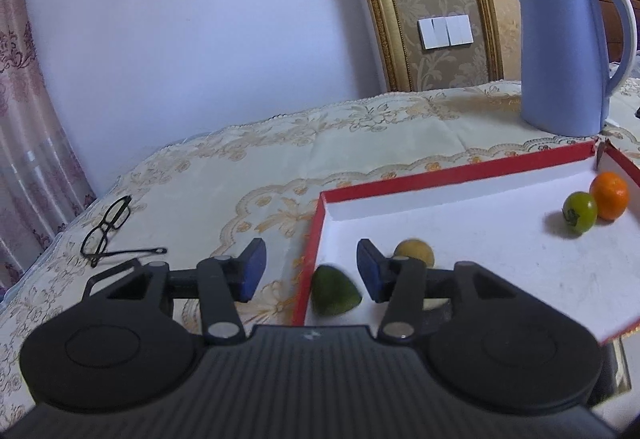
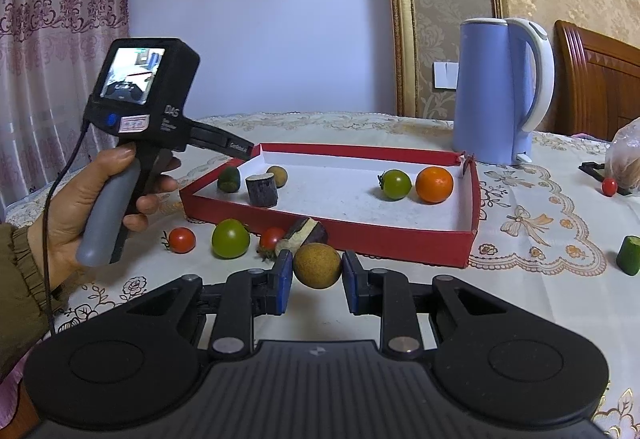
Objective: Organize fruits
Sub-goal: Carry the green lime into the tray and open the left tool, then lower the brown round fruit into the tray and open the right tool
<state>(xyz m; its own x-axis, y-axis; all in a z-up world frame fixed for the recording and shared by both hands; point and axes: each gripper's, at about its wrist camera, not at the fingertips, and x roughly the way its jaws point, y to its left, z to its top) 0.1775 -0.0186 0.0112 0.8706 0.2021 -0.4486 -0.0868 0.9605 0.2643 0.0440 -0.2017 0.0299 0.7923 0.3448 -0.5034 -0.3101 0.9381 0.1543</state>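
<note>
A red tray (image 2: 400,237) with a white floor holds an orange (image 2: 434,184), a green tomato (image 2: 396,184), a dark green fruit (image 2: 229,179), a brown fruit (image 2: 277,175) and a dark cut piece (image 2: 262,189). My right gripper (image 2: 316,281) has its pads against a round tan fruit (image 2: 317,265) in front of the tray. My left gripper (image 1: 310,275) is open and empty over the tray's near-left corner (image 1: 316,215), above the blurred green fruit (image 1: 335,290) and beside the tan fruit (image 1: 414,252). Its handle (image 2: 148,107) shows in the right wrist view.
Red tomatoes (image 2: 182,240), a green tomato (image 2: 231,238) and a dark cut piece (image 2: 306,233) lie before the tray. A blue kettle (image 2: 496,91) stands behind it. A green piece (image 2: 629,255), a red tomato (image 2: 609,186) and a plastic bag (image 2: 626,155) are at right. Glasses (image 1: 108,231) lie at left.
</note>
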